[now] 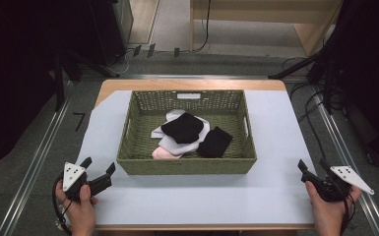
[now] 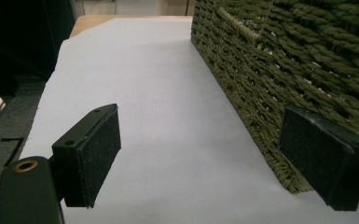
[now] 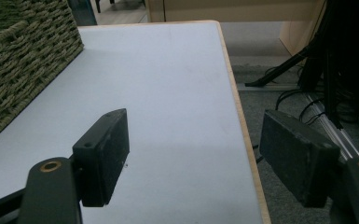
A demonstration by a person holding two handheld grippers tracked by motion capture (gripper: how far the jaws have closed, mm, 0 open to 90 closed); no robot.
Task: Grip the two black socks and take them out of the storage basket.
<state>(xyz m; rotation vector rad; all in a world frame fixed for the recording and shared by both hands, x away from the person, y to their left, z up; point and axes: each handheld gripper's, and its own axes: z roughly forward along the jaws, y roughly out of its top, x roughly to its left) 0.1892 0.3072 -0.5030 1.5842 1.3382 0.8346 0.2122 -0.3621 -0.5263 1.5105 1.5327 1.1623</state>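
A green woven basket [image 1: 133,164] stands in the middle of the table. Inside it lie a black sock [image 1: 183,128], another black sock [image 1: 215,142], white cloth [image 1: 177,145] and a pink piece [image 1: 161,154]. My left gripper [image 1: 98,169] rests at the table's front left, open, with nothing between its jaws. In the left gripper view that gripper [image 2: 200,156] looks along the basket's left wall [image 2: 279,79], its right jaw close to the front corner. My right gripper [image 1: 313,165] sits at the front right edge, open and empty. In the right gripper view its jaws [image 3: 196,156] straddle the table's right edge.
A pale sheet [image 1: 270,187] covers the wooden table [image 1: 187,84]. Metal rails [image 1: 34,167] run along both sides on the floor. Cables [image 1: 320,123] and dark stands lie to the right. A wooden shelf unit [image 1: 256,14] stands behind.
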